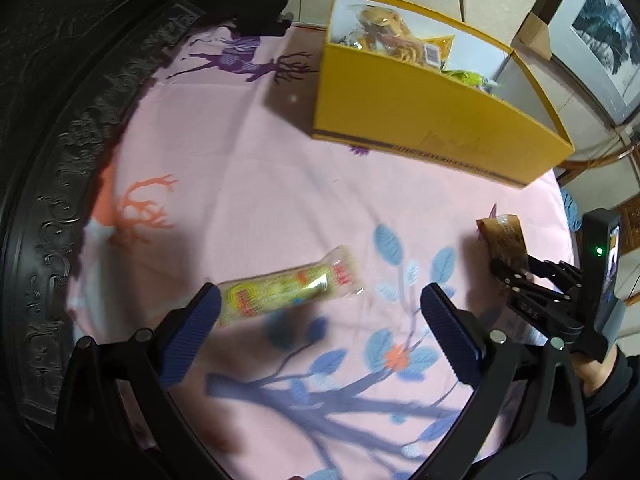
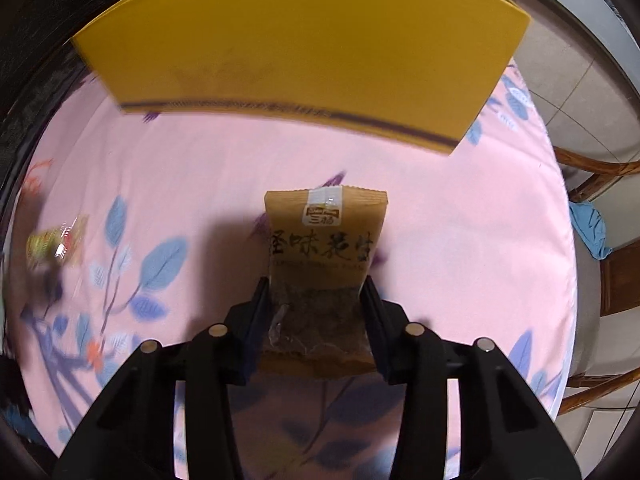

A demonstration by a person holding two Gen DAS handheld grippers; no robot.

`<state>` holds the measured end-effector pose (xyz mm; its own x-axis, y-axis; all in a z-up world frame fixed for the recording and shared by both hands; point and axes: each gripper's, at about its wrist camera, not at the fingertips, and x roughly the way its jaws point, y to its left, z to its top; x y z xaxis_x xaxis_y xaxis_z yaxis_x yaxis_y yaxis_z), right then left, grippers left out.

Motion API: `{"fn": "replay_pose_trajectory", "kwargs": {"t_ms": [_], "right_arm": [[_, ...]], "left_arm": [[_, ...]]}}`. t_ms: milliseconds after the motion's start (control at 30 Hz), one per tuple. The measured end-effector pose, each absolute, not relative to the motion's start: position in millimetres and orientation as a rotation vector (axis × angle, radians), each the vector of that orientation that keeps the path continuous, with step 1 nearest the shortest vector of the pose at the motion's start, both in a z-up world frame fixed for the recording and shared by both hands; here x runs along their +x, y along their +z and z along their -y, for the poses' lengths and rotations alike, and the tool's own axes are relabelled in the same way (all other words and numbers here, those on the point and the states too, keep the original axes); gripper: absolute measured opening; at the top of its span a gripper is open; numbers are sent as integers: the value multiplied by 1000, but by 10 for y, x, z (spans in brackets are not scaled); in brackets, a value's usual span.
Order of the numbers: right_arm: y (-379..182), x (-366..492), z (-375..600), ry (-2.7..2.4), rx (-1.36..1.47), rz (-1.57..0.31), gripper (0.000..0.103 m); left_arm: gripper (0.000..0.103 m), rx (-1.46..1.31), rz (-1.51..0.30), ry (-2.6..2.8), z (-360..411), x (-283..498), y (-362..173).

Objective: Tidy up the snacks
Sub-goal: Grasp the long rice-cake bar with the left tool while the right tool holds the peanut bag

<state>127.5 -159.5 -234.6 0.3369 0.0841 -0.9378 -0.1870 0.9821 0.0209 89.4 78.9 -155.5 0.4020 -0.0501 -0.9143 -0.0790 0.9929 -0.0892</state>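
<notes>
Brown peanut packet (image 2: 326, 264) pinched at lower half in right gripper (image 2: 316, 320), held above pink cloth (image 2: 460, 240), short of yellow box (image 2: 300, 48). Probably light, crinkly, slippery; side grip suits. Left gripper (image 1: 320, 320) wide open, empty, over yellow-green snack pack (image 1: 288, 284).

Left wrist view looks down over the table (image 1: 248, 168) from its left edge; right wrist view sits low, facing the box (image 2: 304, 52). Both share box and cloth.
</notes>
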Motion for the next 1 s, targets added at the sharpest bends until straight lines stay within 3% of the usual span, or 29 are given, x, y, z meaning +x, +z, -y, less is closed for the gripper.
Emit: {"fn": "replay_pose_trajectory", "kwargs": {"t_ms": [200,567,733,1000], "right_arm": [[-2355,907,1549,210,-119,-1213,46],[-2351,762,1576,189,-80,-1217,47],[-2342,734,1583,179,-72,-1216,47],[-2342,746,1577,177,-81,-1223,49]], "left_arm": [[101,20,-1214,-59,-788,717,-1867],[101,243,-1226,-136,-701,1150,-2413],[101,93,-1237,-157,-897,1197,-2473],[100,114,-1233,-154,-776,1151,-2464]]}}
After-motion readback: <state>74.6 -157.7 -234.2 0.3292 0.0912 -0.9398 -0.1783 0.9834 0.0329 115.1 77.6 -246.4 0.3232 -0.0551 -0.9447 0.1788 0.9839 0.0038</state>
